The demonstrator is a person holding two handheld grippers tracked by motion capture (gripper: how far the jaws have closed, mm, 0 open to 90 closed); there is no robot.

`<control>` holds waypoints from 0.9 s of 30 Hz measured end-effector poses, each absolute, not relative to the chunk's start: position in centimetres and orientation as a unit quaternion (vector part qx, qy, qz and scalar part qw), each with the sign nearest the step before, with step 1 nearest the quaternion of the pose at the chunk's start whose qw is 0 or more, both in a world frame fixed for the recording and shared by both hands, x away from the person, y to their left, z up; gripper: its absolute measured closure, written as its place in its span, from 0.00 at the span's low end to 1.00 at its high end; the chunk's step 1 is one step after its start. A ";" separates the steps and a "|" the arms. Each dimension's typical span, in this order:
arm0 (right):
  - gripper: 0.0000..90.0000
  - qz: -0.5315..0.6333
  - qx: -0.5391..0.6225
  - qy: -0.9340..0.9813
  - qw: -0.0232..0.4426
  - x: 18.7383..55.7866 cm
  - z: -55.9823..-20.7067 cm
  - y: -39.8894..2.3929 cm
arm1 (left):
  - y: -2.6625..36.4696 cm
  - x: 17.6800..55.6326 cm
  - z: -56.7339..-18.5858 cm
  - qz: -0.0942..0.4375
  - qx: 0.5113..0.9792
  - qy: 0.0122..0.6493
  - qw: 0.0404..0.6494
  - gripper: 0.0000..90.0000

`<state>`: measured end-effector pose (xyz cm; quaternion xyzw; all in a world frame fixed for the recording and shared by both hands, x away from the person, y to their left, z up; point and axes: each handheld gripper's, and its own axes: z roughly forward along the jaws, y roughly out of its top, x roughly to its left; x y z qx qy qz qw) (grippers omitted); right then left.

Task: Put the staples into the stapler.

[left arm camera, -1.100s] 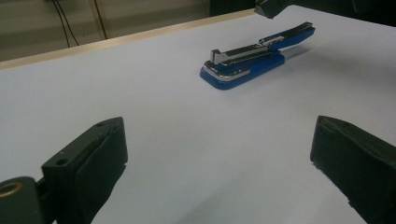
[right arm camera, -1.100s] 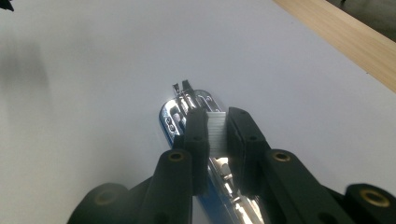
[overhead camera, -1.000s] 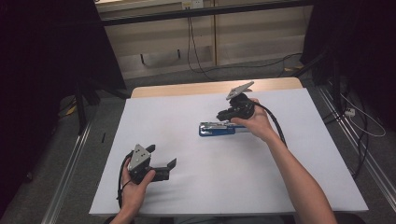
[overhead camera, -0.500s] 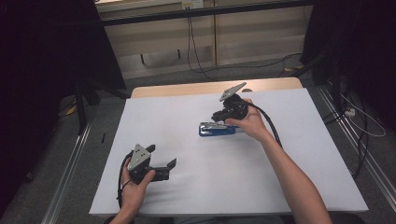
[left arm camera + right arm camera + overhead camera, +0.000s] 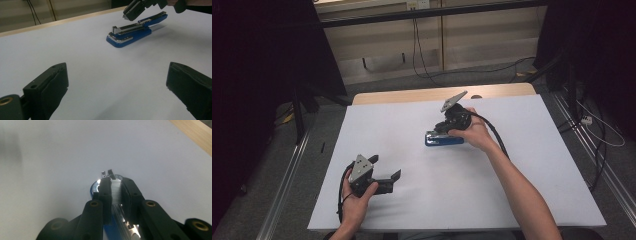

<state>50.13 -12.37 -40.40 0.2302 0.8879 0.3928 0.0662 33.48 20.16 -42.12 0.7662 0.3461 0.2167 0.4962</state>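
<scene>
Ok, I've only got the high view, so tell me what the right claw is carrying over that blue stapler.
Observer: The right gripper view shows the right claw shut on a pale ridged strip of staples.
Operator: Now check the stapler for me.
Observer: In the left gripper view the blue stapler has its metal staple channel bare at the front.
Operator: Say whether the claw touches it.
Observer: Same view: a gap shows between the claw's tips and the channel.
</scene>
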 end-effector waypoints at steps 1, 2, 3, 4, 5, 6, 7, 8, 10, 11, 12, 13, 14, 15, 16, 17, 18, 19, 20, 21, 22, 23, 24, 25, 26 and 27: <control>0.88 0.392 0.228 0.889 0.062 50.2 -40.4 -12.3 | 20.2 33.5 -42.1 0.217 0.766 0.346 0.496 0.05; 0.88 0.391 0.228 0.889 0.062 50.2 -40.4 -12.2 | 20.2 33.5 -42.1 0.217 0.766 0.347 0.496 0.05; 0.88 0.390 0.227 0.890 0.064 50.3 -40.4 -12.2 | 20.2 33.5 -42.1 0.217 0.767 0.346 0.495 0.05; 0.88 0.393 0.227 0.889 0.064 50.4 -40.4 -12.2 | 20.2 33.5 -42.1 0.217 0.767 0.346 0.496 0.05; 0.88 0.398 0.230 0.886 0.064 50.4 -40.3 -12.2 | 20.2 33.5 -42.1 0.217 0.767 0.345 0.495 0.05; 0.88 0.399 0.230 0.886 0.064 50.5 -40.3 -12.2 | 20.2 33.4 -42.1 0.217 0.766 0.346 0.496 0.05; 0.88 0.399 0.231 0.885 0.065 50.6 -40.3 -12.1 | 20.2 33.4 -42.1 0.217 0.767 0.345 0.496 0.05; 0.88 0.398 0.232 0.885 0.065 50.6 -40.3 -12.1 | 20.2 33.4 -42.1 0.217 0.767 0.345 0.496 0.05; 0.88 0.401 0.234 0.883 0.064 50.8 -40.4 -12.0 | 20.2 33.4 -42.1 0.217 0.767 0.345 0.496 0.05; 0.88 0.401 0.234 0.883 0.065 50.8 -40.5 -12.0 | 20.2 33.4 -42.1 0.217 0.767 0.345 0.496 0.05; 0.88 0.403 0.235 0.882 0.065 50.9 -40.5 -12.0 | 20.2 33.4 -42.1 0.217 0.767 0.345 0.496 0.05; 0.88 0.403 0.235 0.882 0.063 50.9 -40.6 -12.0 | 20.2 33.4 -42.1 0.217 0.767 0.346 0.496 0.05; 0.88 0.405 0.236 0.881 0.062 51.0 -40.6 -12.0 | 20.2 33.4 -42.1 0.216 0.766 0.346 0.497 0.05; 0.88 0.407 0.235 0.881 0.058 51.0 -40.6 -12.0 | 20.2 33.4 -42.1 0.216 0.766 0.346 0.497 0.05; 0.88 0.407 0.231 0.882 0.061 51.1 -40.7 -12.0 | 20.2 33.4 -42.1 0.216 0.767 0.346 0.496 0.05; 0.88 0.406 0.230 0.882 0.064 51.1 -40.7 -12.0 | 20.2 33.4 -42.1 0.216 0.767 0.345 0.496 0.05; 0.88 0.408 0.228 0.882 0.064 51.1 -40.7 -12.0 | 20.2 33.4 -42.1 0.216 0.767 0.345 0.496 0.05; 0.88 0.407 0.225 0.883 0.064 51.1 -40.8 -12.0 | 20.2 33.4 -42.1 0.216 0.768 0.344 0.496 0.05; 0.88 0.406 0.222 0.884 0.065 51.2 -40.8 -11.9 | 20.2 33.4 -42.1 0.216 0.767 0.345 0.496 0.05; 0.88 0.405 0.218 0.886 0.066 51.2 -40.8 -11.9 | 20.1 33.4 -42.1 0.215 0.766 0.345 0.497 0.05; 0.88 0.404 0.215 0.887 0.066 51.3 -40.9 -11.9 | 20.1 33.4 -42.1 0.216 0.765 0.346 0.498 0.05; 0.88 0.404 0.214 0.887 0.065 51.3 -41.0 -11.9 | 20.2 33.4 -42.1 0.216 0.767 0.345 0.496 0.05; 0.88 0.402 0.208 0.890 0.064 51.4 -41.0 -11.9 | 20.2 33.4 -42.1 0.216 0.767 0.345 0.496 0.05; 0.88 0.401 0.205 0.890 0.064 51.4 -41.1 -11.9 | 20.2 33.4 -42.1 0.216 0.767 0.345 0.496 0.05; 0.88 0.402 0.201 0.891 0.064 51.4 -41.1 -11.8 | 20.2 33.5 -42.1 0.216 0.768 0.344 0.495 0.05; 0.88 0.404 0.196 0.891 0.066 51.3 -41.2 -11.8 | 20.2 33.5 -42.1 0.216 0.768 0.345 0.495 0.05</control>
